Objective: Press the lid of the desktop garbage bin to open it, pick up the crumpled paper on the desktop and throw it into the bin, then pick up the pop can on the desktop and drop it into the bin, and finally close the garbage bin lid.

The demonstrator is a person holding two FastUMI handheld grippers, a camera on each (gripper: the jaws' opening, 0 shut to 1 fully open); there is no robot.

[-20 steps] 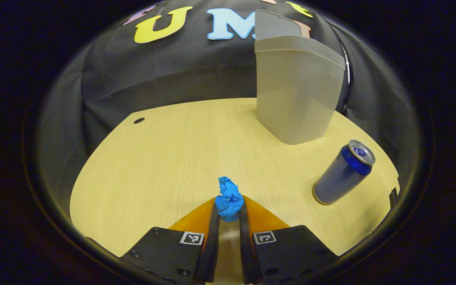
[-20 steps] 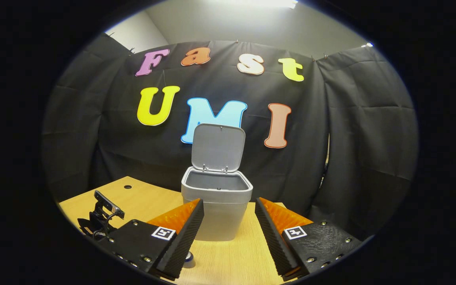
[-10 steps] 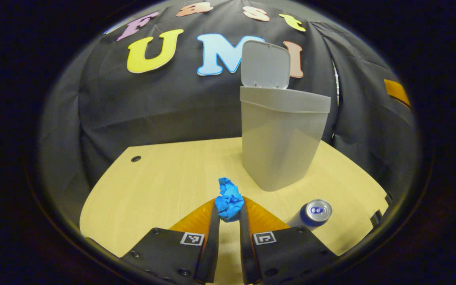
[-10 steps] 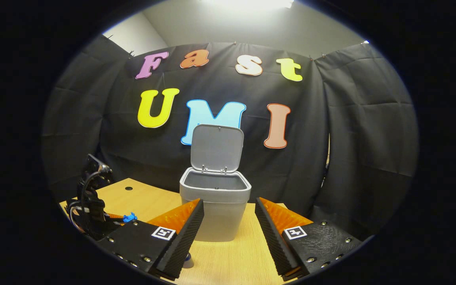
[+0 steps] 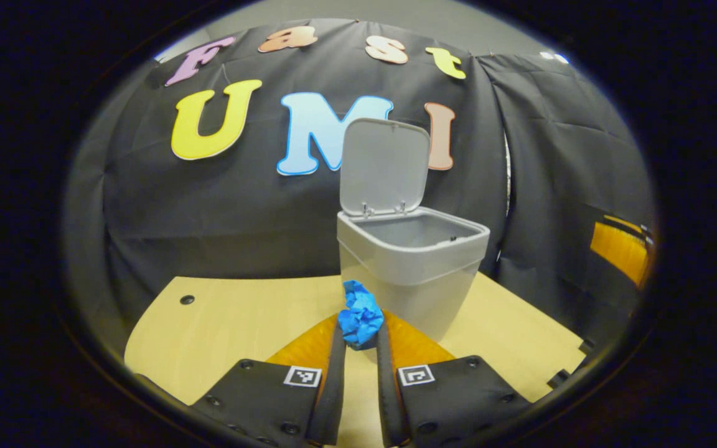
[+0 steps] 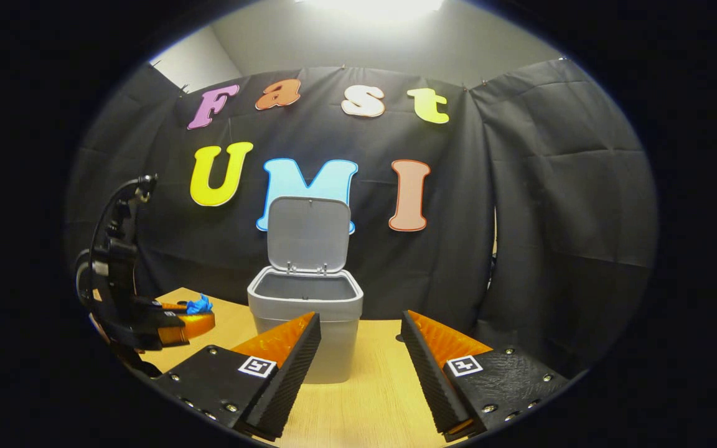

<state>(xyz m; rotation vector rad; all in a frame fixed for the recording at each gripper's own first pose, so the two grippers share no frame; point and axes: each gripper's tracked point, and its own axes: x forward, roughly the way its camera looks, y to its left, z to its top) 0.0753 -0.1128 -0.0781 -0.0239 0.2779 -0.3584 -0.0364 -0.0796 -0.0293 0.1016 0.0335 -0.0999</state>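
Note:
The grey garbage bin [image 5: 411,267] [image 6: 305,311] stands on the wooden desk with its lid [image 5: 384,167] [image 6: 309,235] raised upright. My left gripper [image 5: 360,333] is shut on the blue crumpled paper [image 5: 360,314] and holds it in the air, just short of the bin's front and a little below its rim. In the right gripper view that same left gripper [image 6: 200,311] shows at the left of the bin with the paper [image 6: 198,305] at its tip. My right gripper [image 6: 358,330] stands open in front of the bin, nothing between its fingers.
The light wooden desk [image 5: 240,311] [image 6: 371,398] has a small round hole [image 5: 187,299] near its far left corner. Black cloth walls close the booth behind and to the right of the bin.
My left gripper has risen off the desk with the paper and tilted up toward the bin, whose inside now shows. The pop can has dropped out of the left gripper view. The right gripper shifted slightly right.

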